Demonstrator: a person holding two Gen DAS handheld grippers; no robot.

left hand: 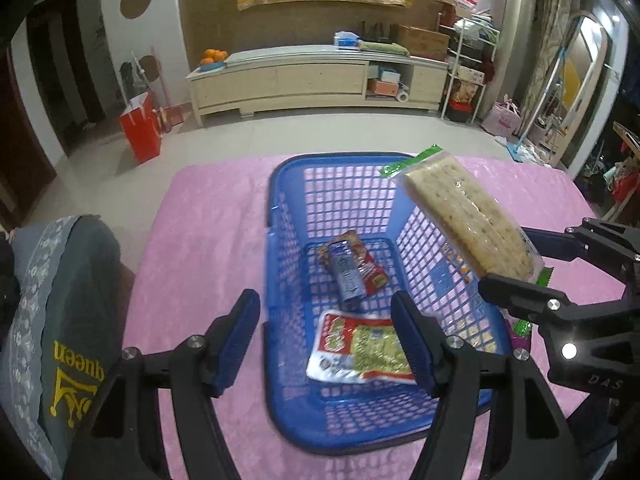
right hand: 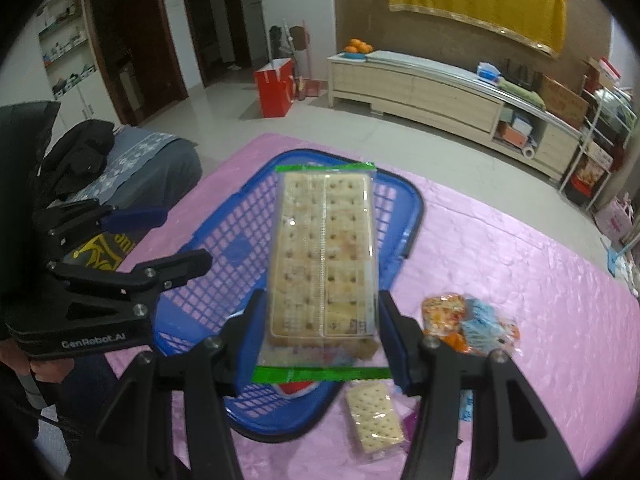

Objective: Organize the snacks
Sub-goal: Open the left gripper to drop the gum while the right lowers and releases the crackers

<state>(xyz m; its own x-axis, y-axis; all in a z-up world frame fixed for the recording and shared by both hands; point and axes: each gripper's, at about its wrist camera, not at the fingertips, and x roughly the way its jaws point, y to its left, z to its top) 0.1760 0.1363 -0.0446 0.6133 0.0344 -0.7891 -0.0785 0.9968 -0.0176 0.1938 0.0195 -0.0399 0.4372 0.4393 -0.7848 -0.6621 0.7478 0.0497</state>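
Note:
A blue plastic basket (left hand: 280, 216) stands on the pink tablecloth (left hand: 208, 216). In it lie a red-and-blue snack packet (left hand: 352, 272) and a red, white and yellow packet (left hand: 360, 350). My left gripper (left hand: 326, 340) hangs open over the basket's near end with nothing between its pads. My right gripper (right hand: 323, 344) is shut on the near end of a long clear cracker pack (right hand: 324, 256) with green ends. It holds the pack tilted above the basket's right rim (right hand: 416, 216). From the left wrist, the cracker pack (left hand: 468, 220) and the right gripper (left hand: 520, 268) show at the right.
Loose on the cloth right of the basket lie a small cracker pack (right hand: 374, 420), an orange snack bag (right hand: 444, 316) and a blue-wrapped snack (right hand: 484, 320). A grey cushion (left hand: 60, 320) printed "queen" sits past the table's left edge. A red bag (left hand: 140, 128) stands on the floor beyond.

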